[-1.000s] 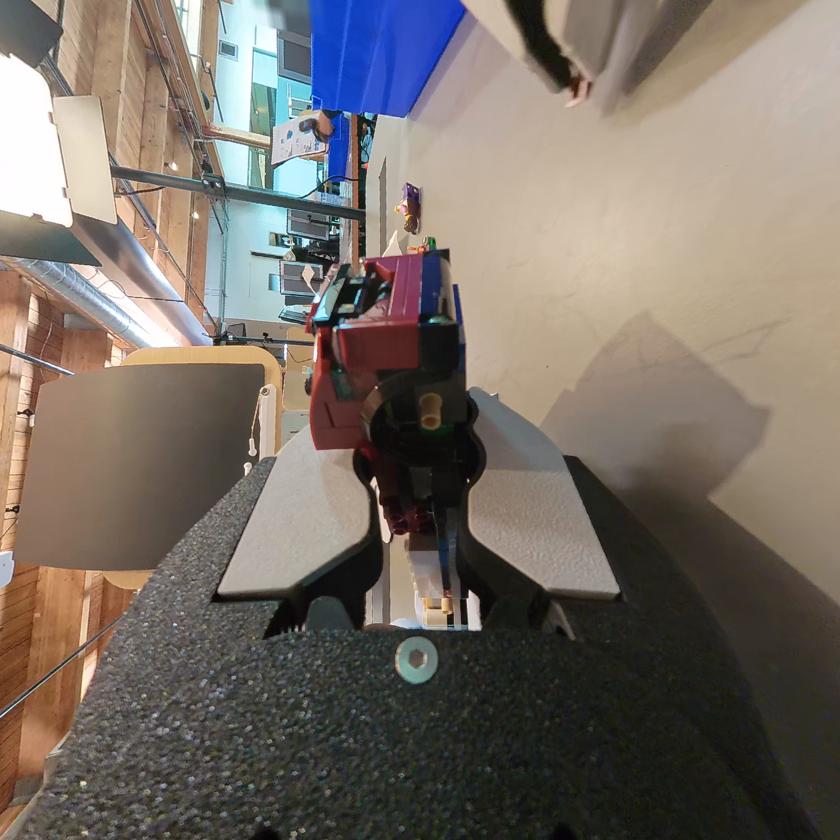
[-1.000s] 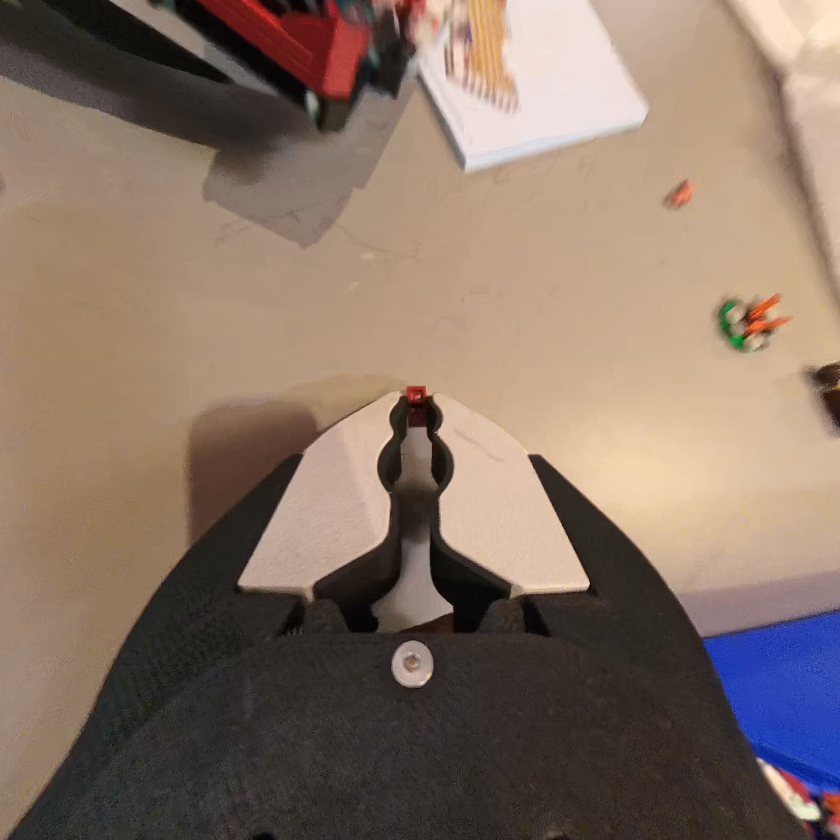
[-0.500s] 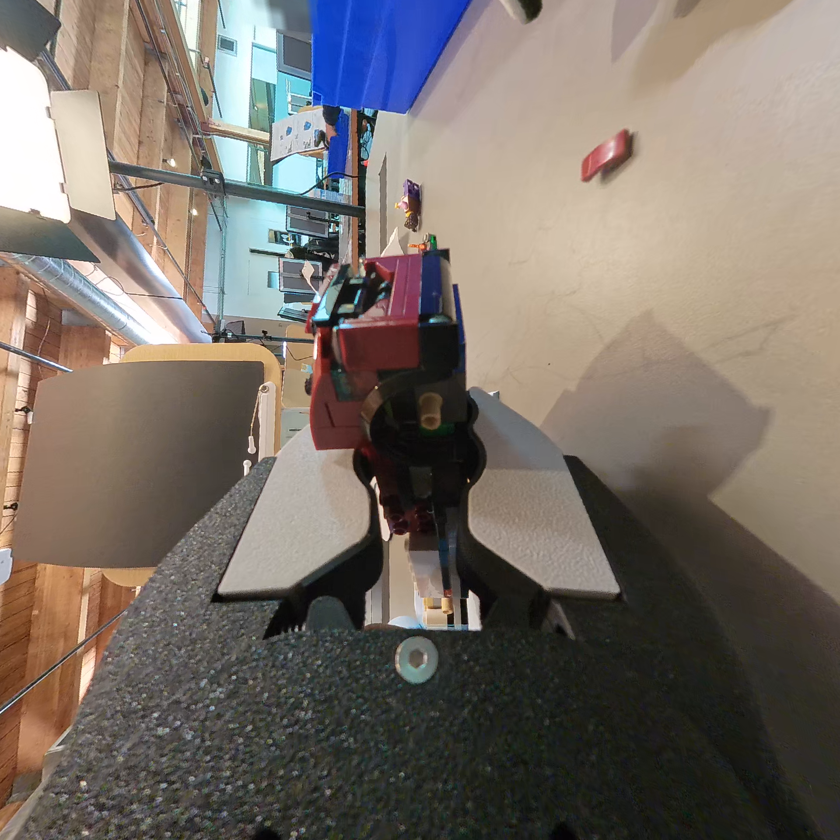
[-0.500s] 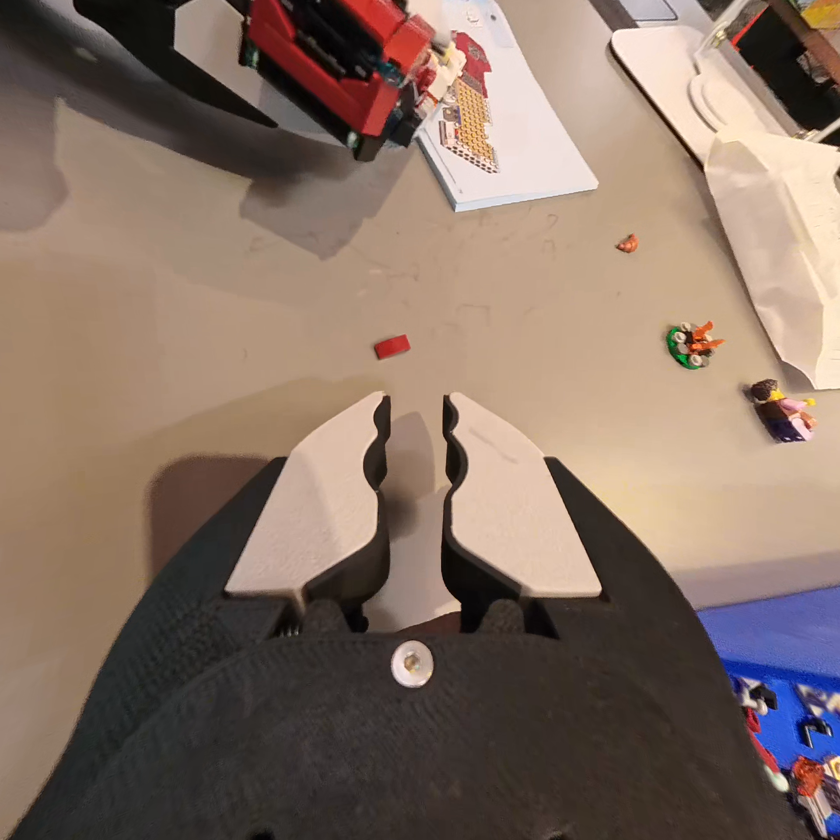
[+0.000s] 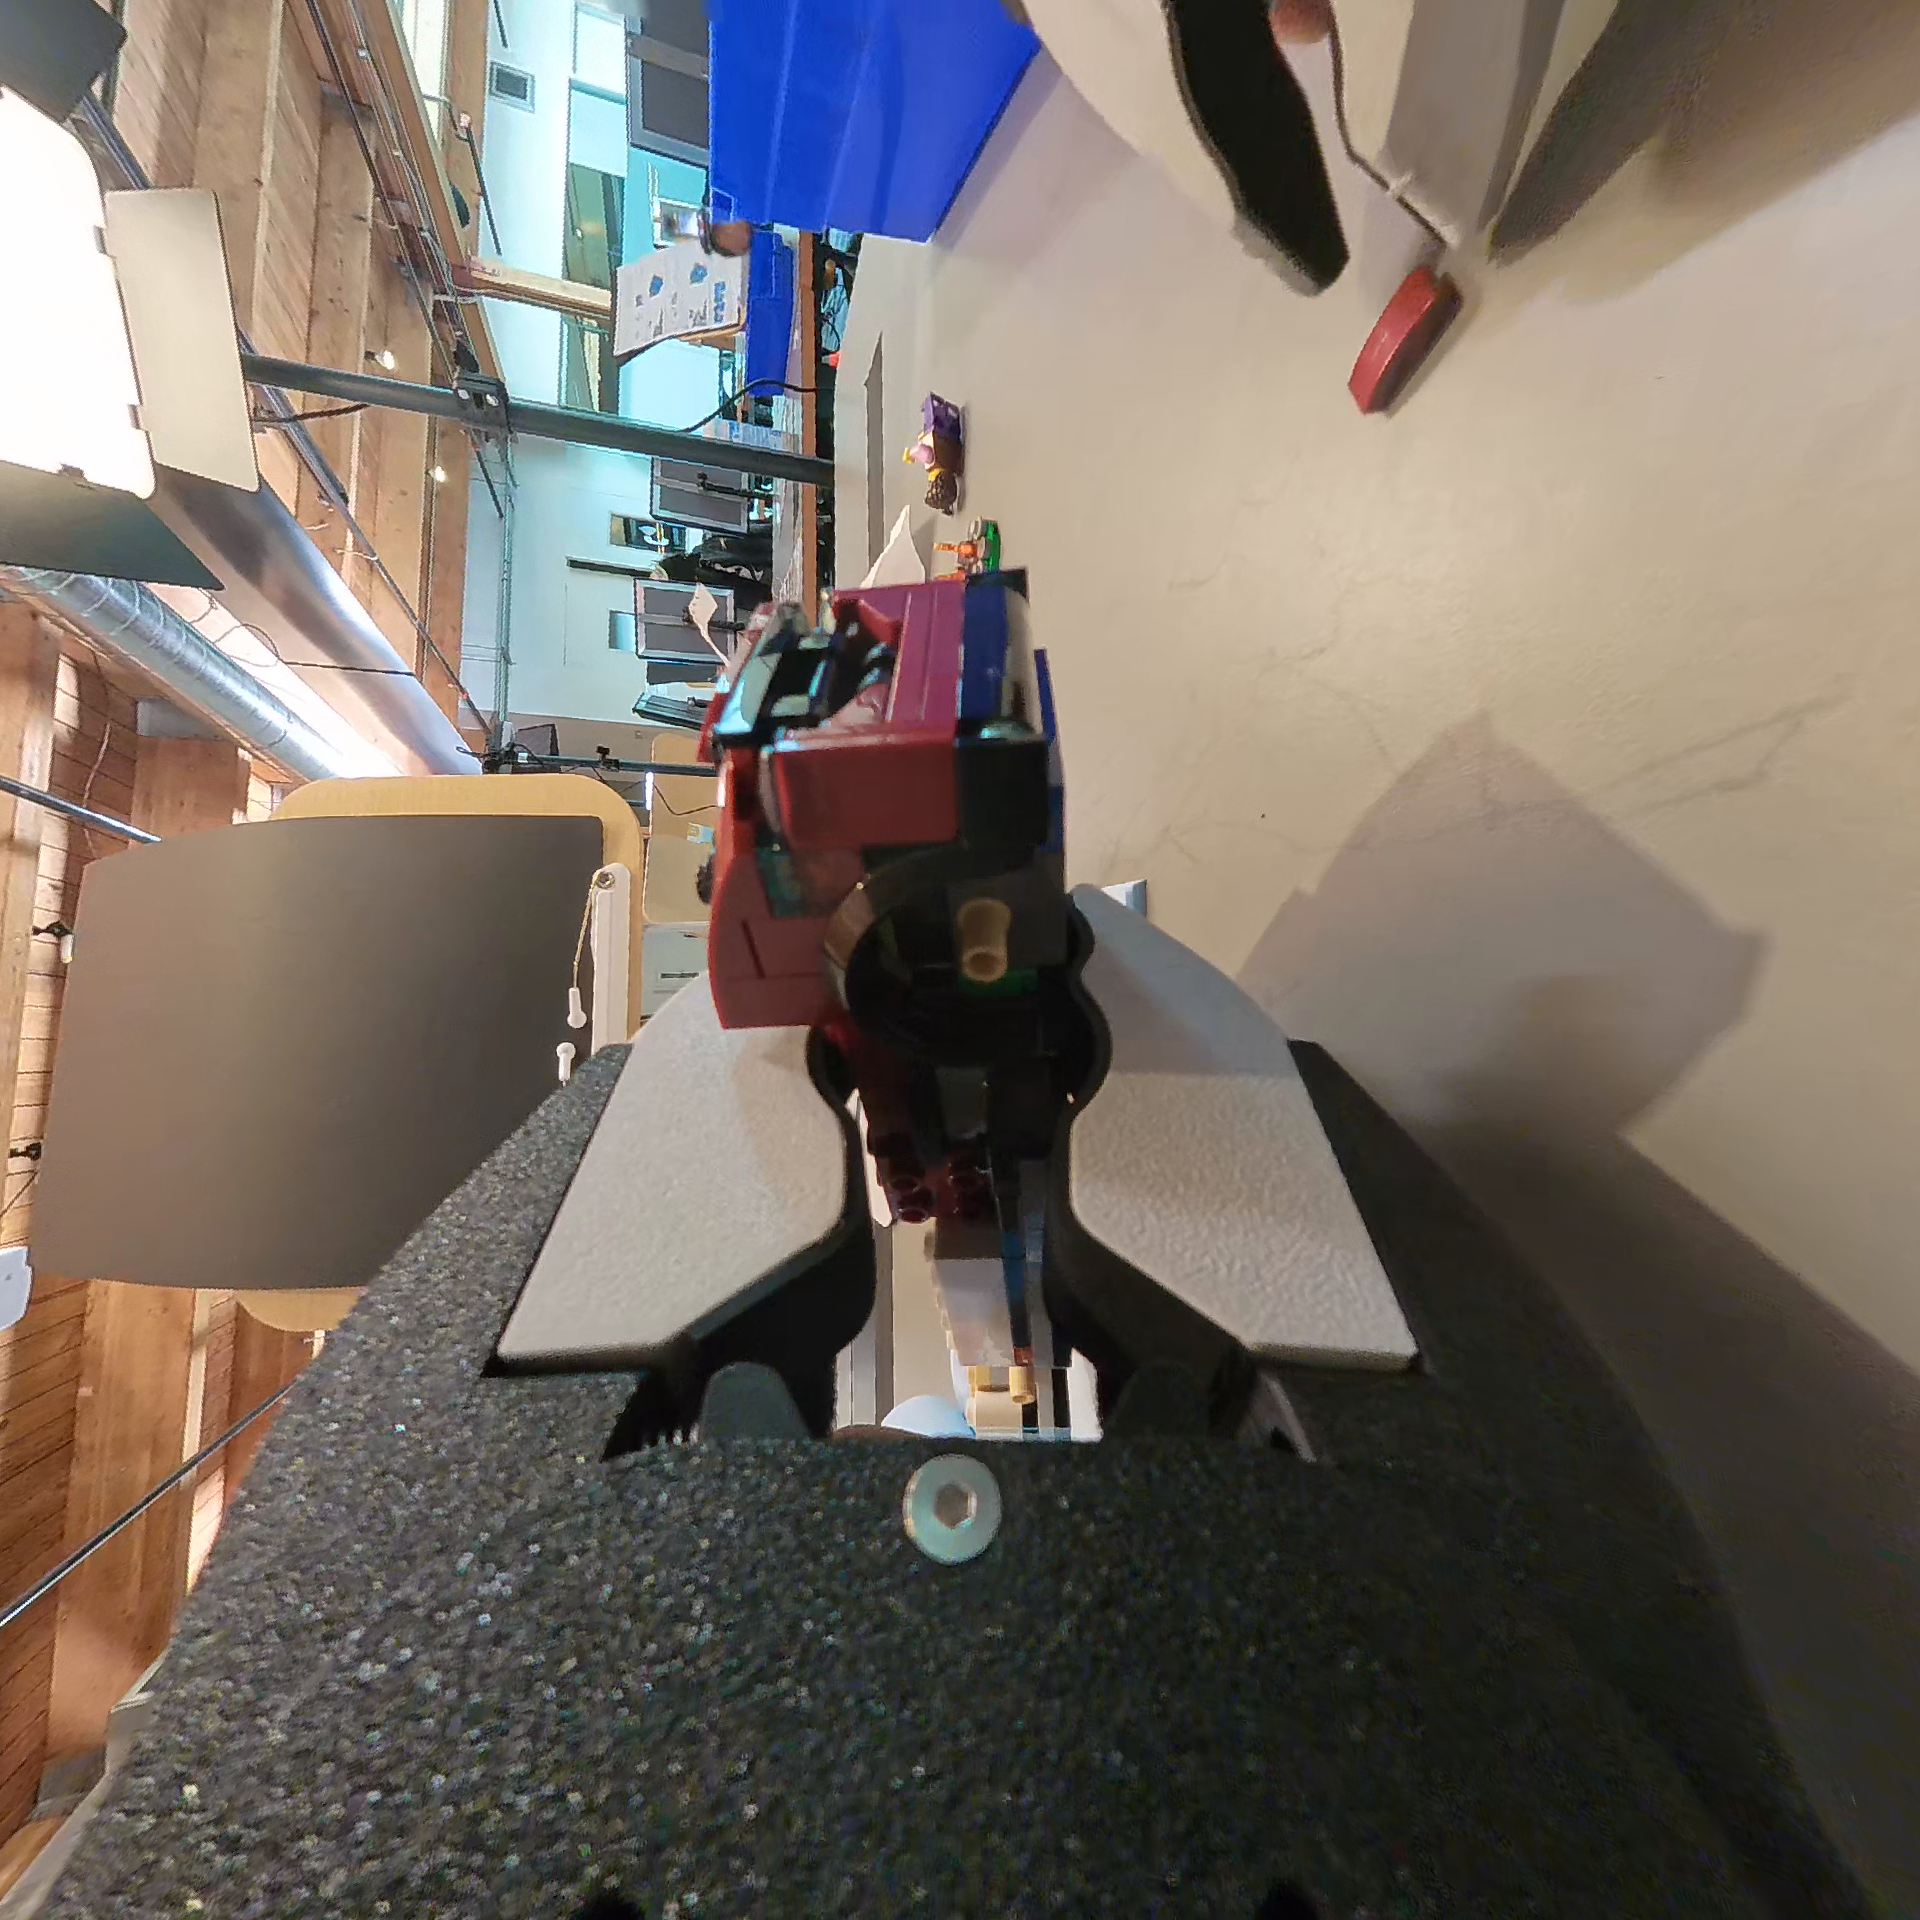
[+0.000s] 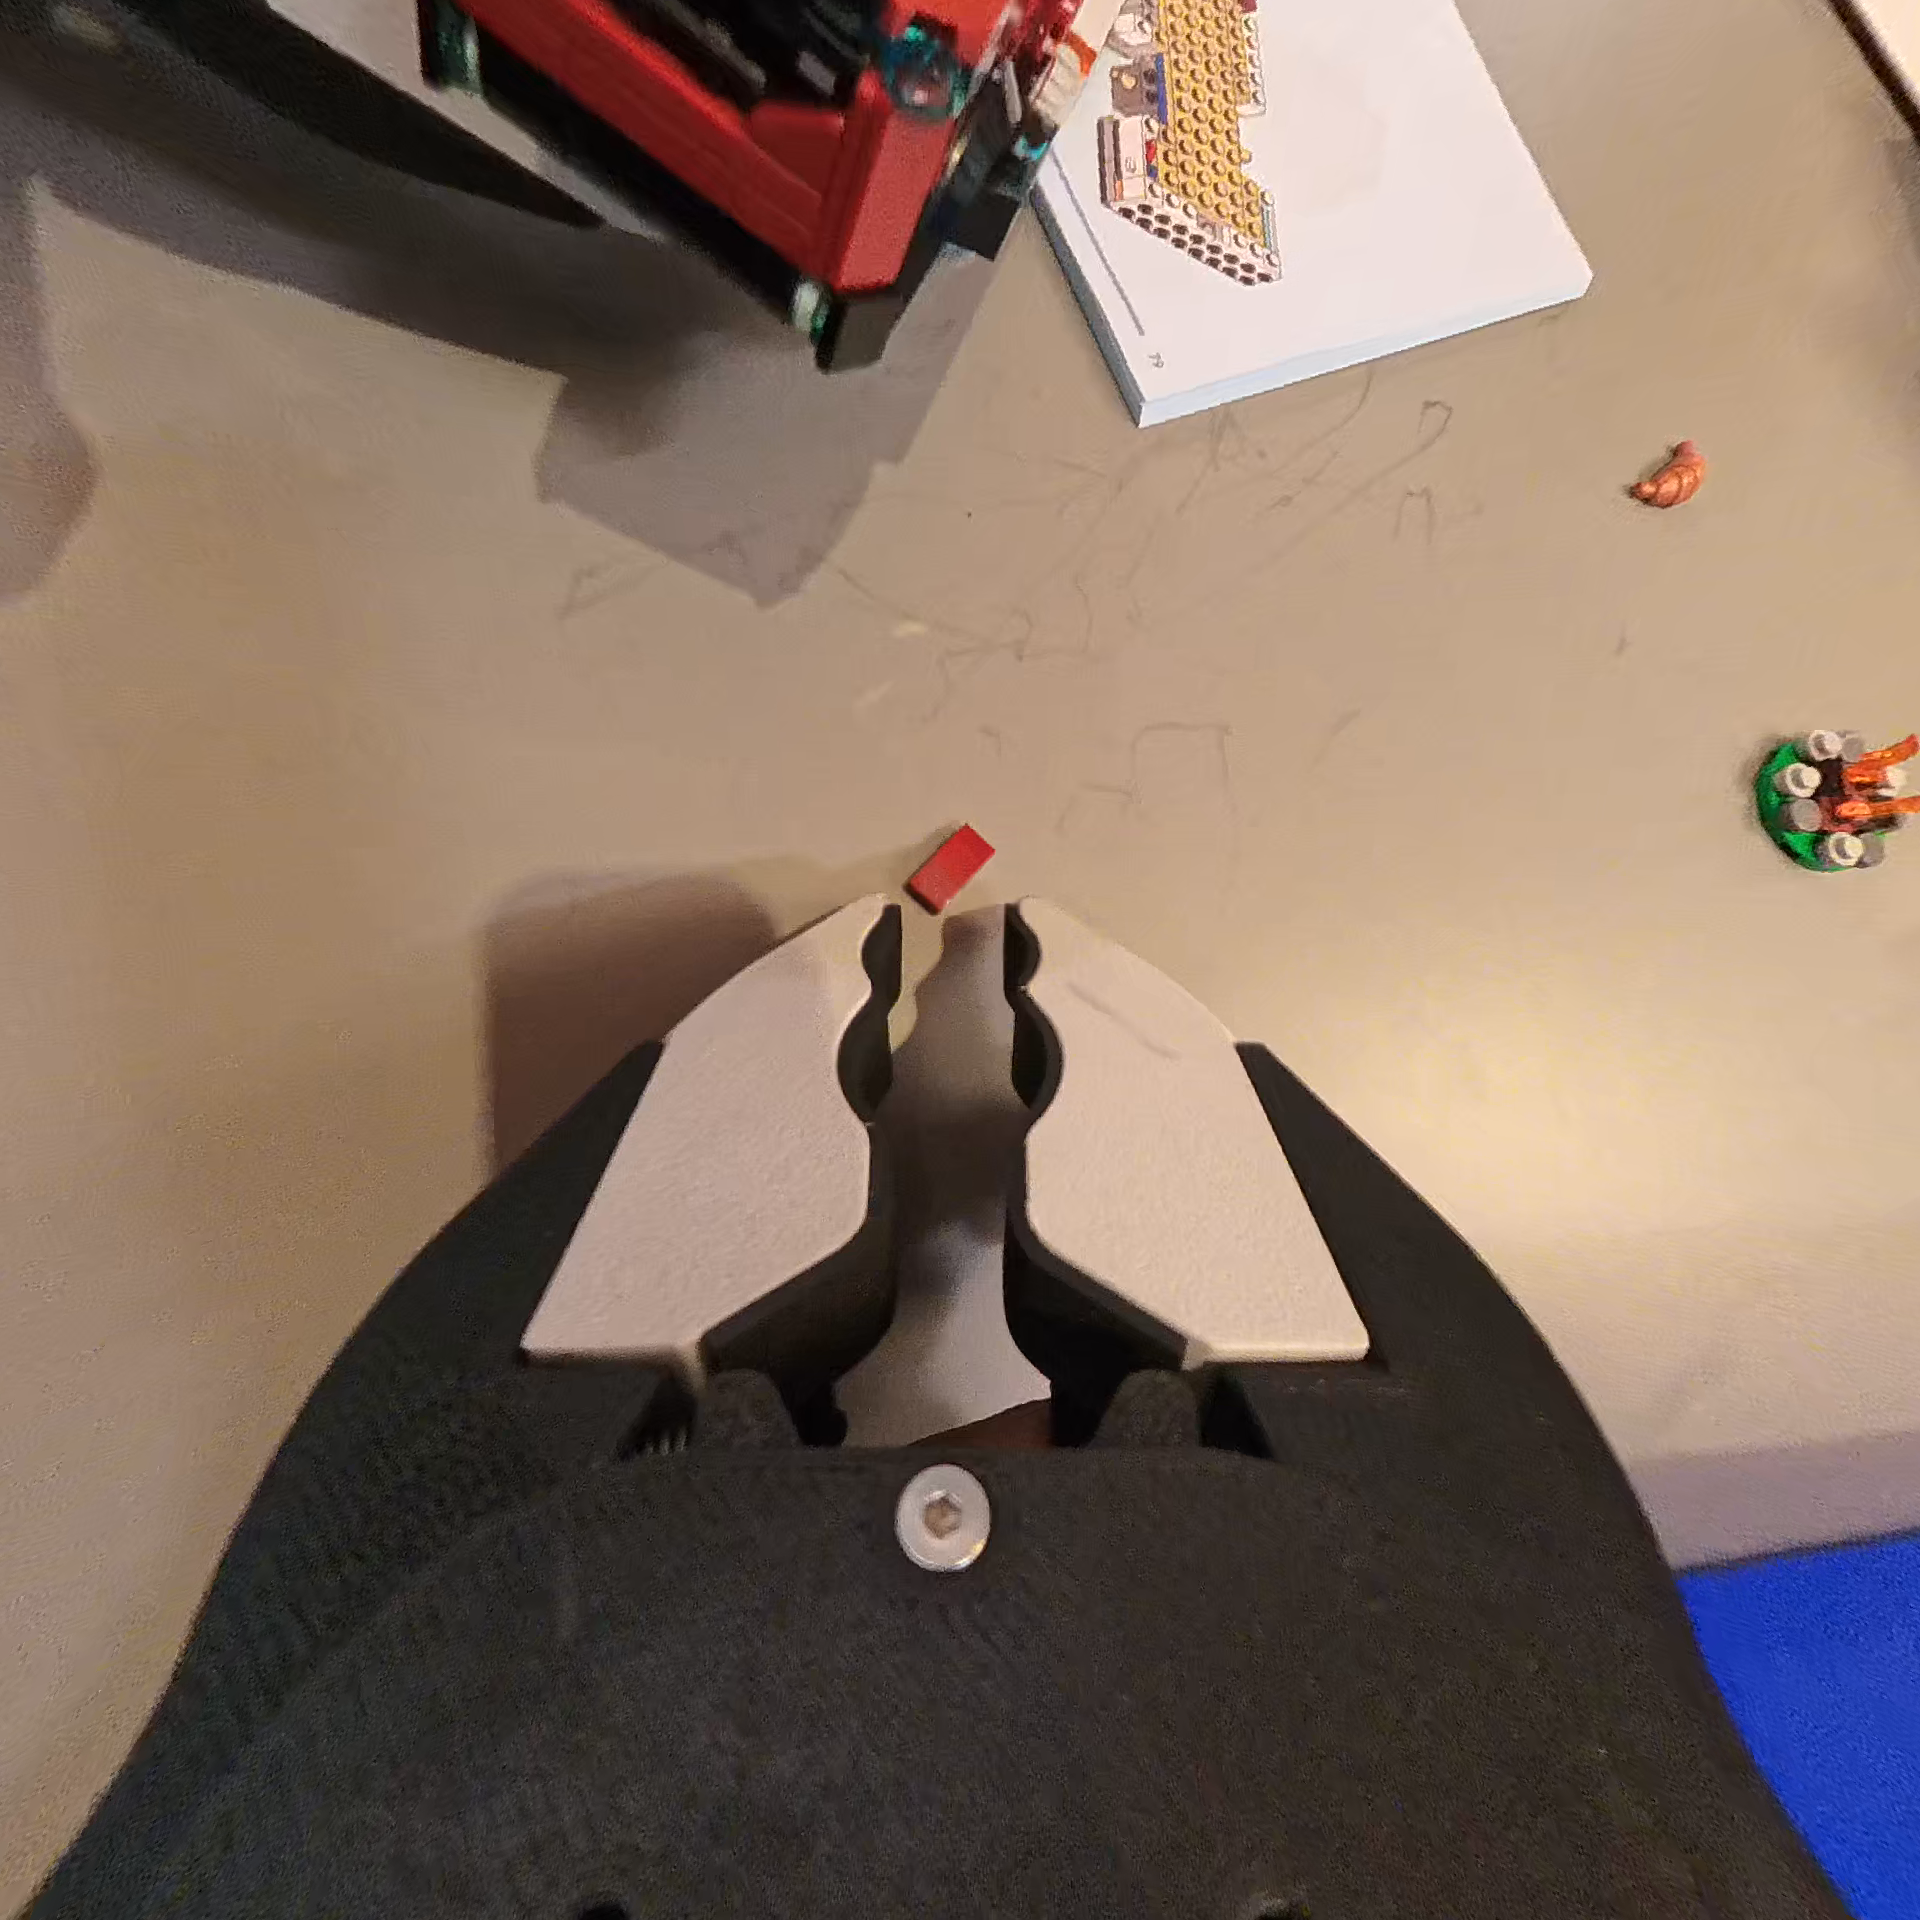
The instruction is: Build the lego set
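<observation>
The red brick-built vehicle (image 5: 894, 821) is clamped between the left gripper's (image 5: 951, 997) pads, raised above the beige table (image 6: 1351, 935). Only the right wrist view shows the instruction booklet (image 6: 1351, 208). One small red tile (image 6: 951, 868) lies flat just ahead of the right gripper (image 6: 951, 920), whose parted fingers grip nothing; bare tabletop surrounds it.

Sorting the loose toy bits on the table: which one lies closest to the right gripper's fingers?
The small flat red tile, lying just ahead of the open right gripper. The orange croissant-shaped piece and green round piece sit far off to the side.
</observation>
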The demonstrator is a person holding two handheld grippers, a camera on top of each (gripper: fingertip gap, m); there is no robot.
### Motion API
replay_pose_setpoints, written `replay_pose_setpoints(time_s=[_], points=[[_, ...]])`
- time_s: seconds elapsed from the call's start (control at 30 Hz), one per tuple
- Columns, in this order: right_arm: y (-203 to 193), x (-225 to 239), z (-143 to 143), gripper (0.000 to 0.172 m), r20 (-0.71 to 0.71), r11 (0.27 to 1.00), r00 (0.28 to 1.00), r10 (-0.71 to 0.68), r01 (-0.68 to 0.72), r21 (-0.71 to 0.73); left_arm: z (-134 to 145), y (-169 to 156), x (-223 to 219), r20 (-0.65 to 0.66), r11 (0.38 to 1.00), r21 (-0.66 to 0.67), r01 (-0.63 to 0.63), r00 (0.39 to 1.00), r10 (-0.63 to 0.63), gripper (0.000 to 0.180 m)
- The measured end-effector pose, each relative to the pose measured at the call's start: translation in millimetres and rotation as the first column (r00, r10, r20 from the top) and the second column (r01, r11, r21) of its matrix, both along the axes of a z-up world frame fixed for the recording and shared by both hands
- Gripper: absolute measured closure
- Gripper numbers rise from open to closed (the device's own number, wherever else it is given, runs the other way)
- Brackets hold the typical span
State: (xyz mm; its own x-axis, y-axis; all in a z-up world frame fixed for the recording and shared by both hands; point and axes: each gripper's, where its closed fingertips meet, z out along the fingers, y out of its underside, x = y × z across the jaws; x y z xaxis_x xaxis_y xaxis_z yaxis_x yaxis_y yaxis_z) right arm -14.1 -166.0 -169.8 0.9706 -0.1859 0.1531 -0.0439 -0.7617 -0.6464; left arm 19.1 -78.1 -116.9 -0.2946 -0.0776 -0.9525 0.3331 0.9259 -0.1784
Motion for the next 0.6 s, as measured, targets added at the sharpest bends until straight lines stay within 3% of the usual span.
replay_pose_setpoints(time_s=[0.3, 0.6], points=[[2.3, 1.2, -4.9, 0.157, -0.077, 0.994, 0.991, -0.113, 0.112, -0.010, 0.2, 1.5, 2.0, 0.005, 1.000, 0.019, -0.005, 1.000, 0.005, 0.145], [7.2, -1.4, -1.7, 0.158, -0.093, 0.991, 0.986, -0.135, 0.135, -0.009, 0.3, -2.1, 1.9, 0.010, 0.999, 0.032, 0.003, 1.000, -0.004, 0.145]])
